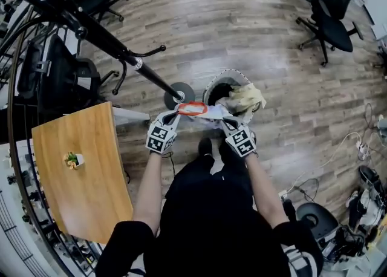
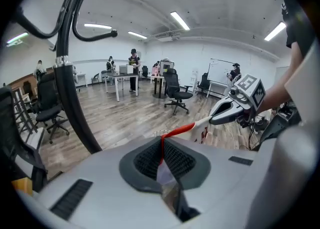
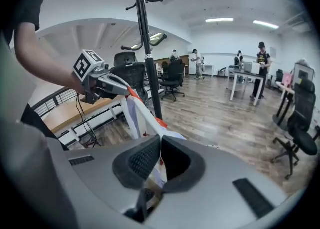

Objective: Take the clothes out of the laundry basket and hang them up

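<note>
A white garment with a red-orange edge (image 1: 196, 110) is stretched between my two grippers above the floor. My left gripper (image 1: 170, 118) is shut on its red edge (image 2: 176, 131). My right gripper (image 1: 227, 122) is shut on the white cloth (image 3: 150, 123) at the other end. The laundry basket (image 1: 213, 84) stands just beyond the garment, with a yellowish piece of clothing (image 1: 247, 97) draped over its right rim. The black coat stand (image 1: 103, 35) rises at the left, its round base (image 1: 179, 95) beside the basket. In the right gripper view the coat stand (image 3: 145, 33) shows hooks at its top.
A wooden table (image 1: 81, 173) lies at the lower left with a small object (image 1: 73, 160) on it. Office chairs stand at the upper right (image 1: 329, 19) and upper left (image 1: 51, 67). Cables and gear lie on the floor at the right (image 1: 363, 149). People stand at far desks (image 2: 132, 70).
</note>
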Demonstrator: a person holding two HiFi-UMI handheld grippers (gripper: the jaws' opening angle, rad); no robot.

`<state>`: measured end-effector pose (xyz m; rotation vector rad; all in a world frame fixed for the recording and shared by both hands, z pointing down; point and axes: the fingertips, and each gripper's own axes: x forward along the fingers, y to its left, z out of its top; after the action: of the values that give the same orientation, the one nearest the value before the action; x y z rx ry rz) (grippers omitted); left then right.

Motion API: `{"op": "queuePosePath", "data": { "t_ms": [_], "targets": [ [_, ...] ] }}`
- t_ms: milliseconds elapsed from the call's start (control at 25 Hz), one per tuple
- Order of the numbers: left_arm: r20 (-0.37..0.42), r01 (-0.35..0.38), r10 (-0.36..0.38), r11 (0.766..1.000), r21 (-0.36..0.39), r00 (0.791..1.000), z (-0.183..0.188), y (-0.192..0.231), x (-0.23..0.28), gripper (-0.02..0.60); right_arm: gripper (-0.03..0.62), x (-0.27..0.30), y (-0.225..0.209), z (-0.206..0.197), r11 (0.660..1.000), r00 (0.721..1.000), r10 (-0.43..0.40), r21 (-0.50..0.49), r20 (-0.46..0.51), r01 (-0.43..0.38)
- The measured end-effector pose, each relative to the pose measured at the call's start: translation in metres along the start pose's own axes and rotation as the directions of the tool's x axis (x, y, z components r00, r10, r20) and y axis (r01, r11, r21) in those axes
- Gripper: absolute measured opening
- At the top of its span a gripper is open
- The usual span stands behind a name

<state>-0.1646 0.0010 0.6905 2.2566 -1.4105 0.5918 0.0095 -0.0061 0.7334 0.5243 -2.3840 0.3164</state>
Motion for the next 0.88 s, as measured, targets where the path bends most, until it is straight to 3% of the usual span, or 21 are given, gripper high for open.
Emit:
{"op": "queuePosePath", "data": {
  "t_ms": [240,440,880],
  "targets": [
    [0.086,-0.076,0.075,0.997,0.01,0.993,0.028,-0.014,-0.044,0.025,0.015,-0.031,0.018,0.03,0.997,0.997,0.025,-0.071,0.077,-0.02],
    [0.112,-0.146,0.145,0.989,-0.001,0.983,0.038,-0.026,-0.071,0.025,0.015,-0.046,0.025,0.043,0.99,0.992,0.071,-0.132,0.106,-0.057],
    [0.198,-0.305,0.302,0.952,-0.015,0.933,0.074,-0.039,-0.127,0.025,0.014,-0.084,0.042,0.092,0.965,0.963,0.164,-0.239,0.212,-0.111]
  ]
}}
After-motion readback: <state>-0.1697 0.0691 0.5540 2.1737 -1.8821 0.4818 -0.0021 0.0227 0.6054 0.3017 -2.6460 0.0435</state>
